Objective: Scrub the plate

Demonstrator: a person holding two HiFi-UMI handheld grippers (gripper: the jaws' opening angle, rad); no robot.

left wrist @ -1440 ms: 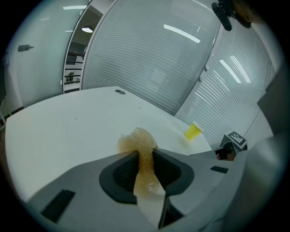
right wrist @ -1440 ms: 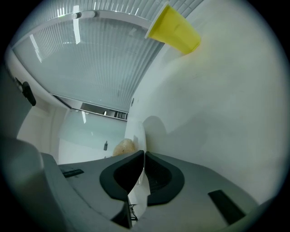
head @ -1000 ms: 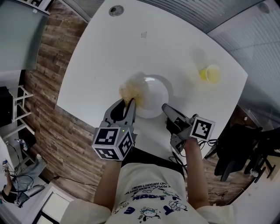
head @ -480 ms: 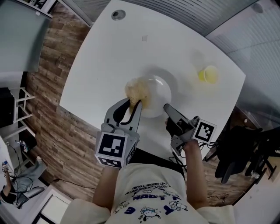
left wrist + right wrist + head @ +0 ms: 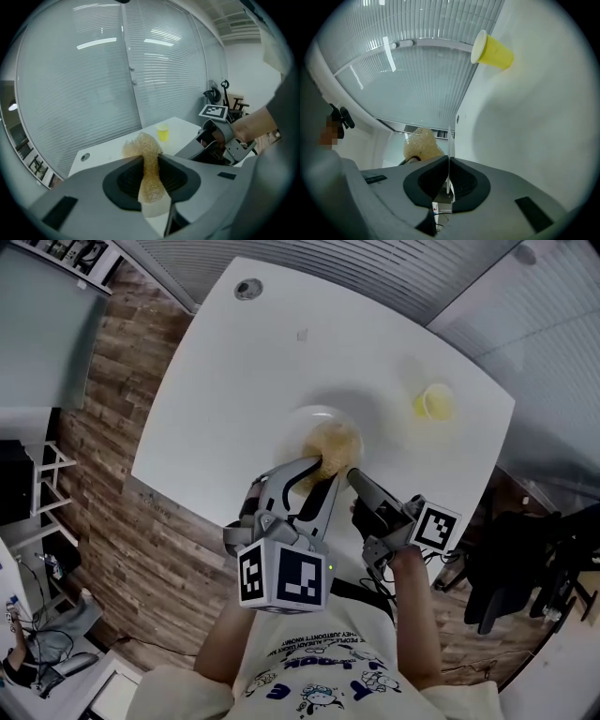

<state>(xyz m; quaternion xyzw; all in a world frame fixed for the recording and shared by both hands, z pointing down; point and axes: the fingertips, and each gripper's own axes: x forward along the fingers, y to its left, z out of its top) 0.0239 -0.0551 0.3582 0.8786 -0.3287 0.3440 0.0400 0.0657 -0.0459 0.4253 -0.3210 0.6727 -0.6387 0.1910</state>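
Judging from its look, we take the round white plate [image 5: 302,426] to be stiff, smooth and fairly light. It could skate on the white bench [image 5: 281,343] under a rubbing push, and the rim is the sensible place to steady it. The right tool [image 5: 352,476] has it there, its jaws almost together and pinched on the plate's thin near edge. The plate sits near the front of the bench, just ahead of us.

The left tool [image 5: 323,474] is closed narrowly on a tan mesh scrubbing pad [image 5: 336,444]. The pad looks soft and springy, and it is squeezed at its waist with the puffed end down on the plate.

A yellow plastic cup [image 5: 433,402] stands well apart to the right. A round grey grommet [image 5: 247,289] sits in the bench's far corner. Neither is in the way. Only the two tools crowd each other, working close together over the plate's near side.
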